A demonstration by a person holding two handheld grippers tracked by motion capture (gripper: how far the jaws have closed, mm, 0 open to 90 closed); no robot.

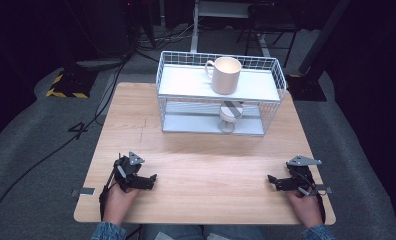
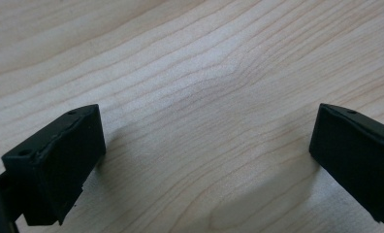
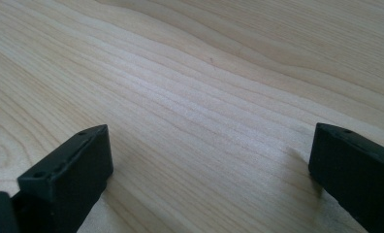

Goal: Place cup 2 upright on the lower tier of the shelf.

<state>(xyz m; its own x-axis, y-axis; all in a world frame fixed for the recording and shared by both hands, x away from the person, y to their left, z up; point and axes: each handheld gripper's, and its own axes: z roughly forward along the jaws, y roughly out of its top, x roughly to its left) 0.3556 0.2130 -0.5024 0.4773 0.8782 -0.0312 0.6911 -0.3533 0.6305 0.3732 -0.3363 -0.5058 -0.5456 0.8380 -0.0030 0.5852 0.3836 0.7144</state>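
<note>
While both hands rest on the near part of the pale wooden table [image 1: 196, 165], the left gripper [image 1: 147, 181] lies near the left edge and the right gripper [image 1: 273, 181] near the right edge, well apart from each other, tips turned inward toward the table's middle. Left gripper [image 2: 207, 155]: jaws spread wide, bare wood grain between them, nothing pinched. Right gripper [image 3: 209, 170]: jaws likewise spread wide over bare wood, holding nothing.

At the far side of the table stands a white two-tier wire rack [image 1: 162, 82] with flat white shelves. On its upper shelf, right of centre, a cream ceramic mug [image 1: 225, 75] stands upright, its handle pointing left. On the lower shelf, almost directly below the mug, sits a small pale stemmed cup [image 1: 229, 116] with a dark diagonal stripe across its top — detail too small to resolve further.

Relative to the tongs, the mug and the stemmed cup lie far forward and between the two grippers' lines of reach — somewhat nearer the right gripper's side than the left's. A broad stretch of bare tabletop separates both grippers from the rack; neither tool touches it or its contents.

Around the table, grey carpet [image 1: 31, 130] covers the floor, with black cables [image 1: 46, 155] trailing across it at left.
</note>
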